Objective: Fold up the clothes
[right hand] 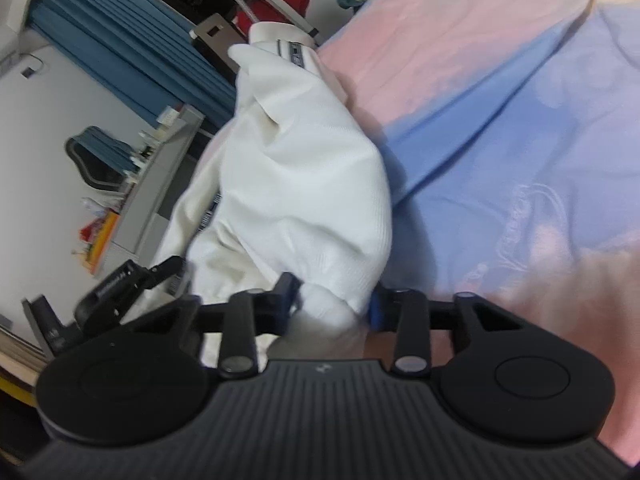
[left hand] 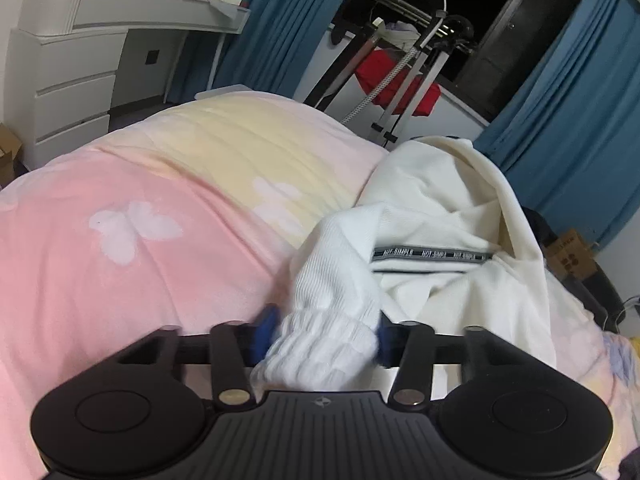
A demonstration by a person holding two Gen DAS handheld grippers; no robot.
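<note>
A white sweatshirt (left hand: 436, 216) with a grey "NOT SIMPLE" tape inside its neck lies bunched on the right of the pink and yellow quilt (left hand: 152, 200). My left gripper (left hand: 326, 330) is shut on its ribbed cuff (left hand: 320, 344), which bulges between the blue pads. In the right wrist view the same white sweatshirt (right hand: 296, 176) hangs stretched above the pink and blue quilt (right hand: 520, 120). My right gripper (right hand: 334, 304) is shut on a bunched fold of it. The other gripper's black body (right hand: 120, 284) shows at the lower left.
A white dresser with drawers (left hand: 76, 80) stands beyond the bed at the left. Blue curtains (left hand: 580, 128) hang behind, and a drying rack with a red cloth (left hand: 396, 80) stands past the bed's far edge. A cardboard box (left hand: 572, 256) sits on the floor at right.
</note>
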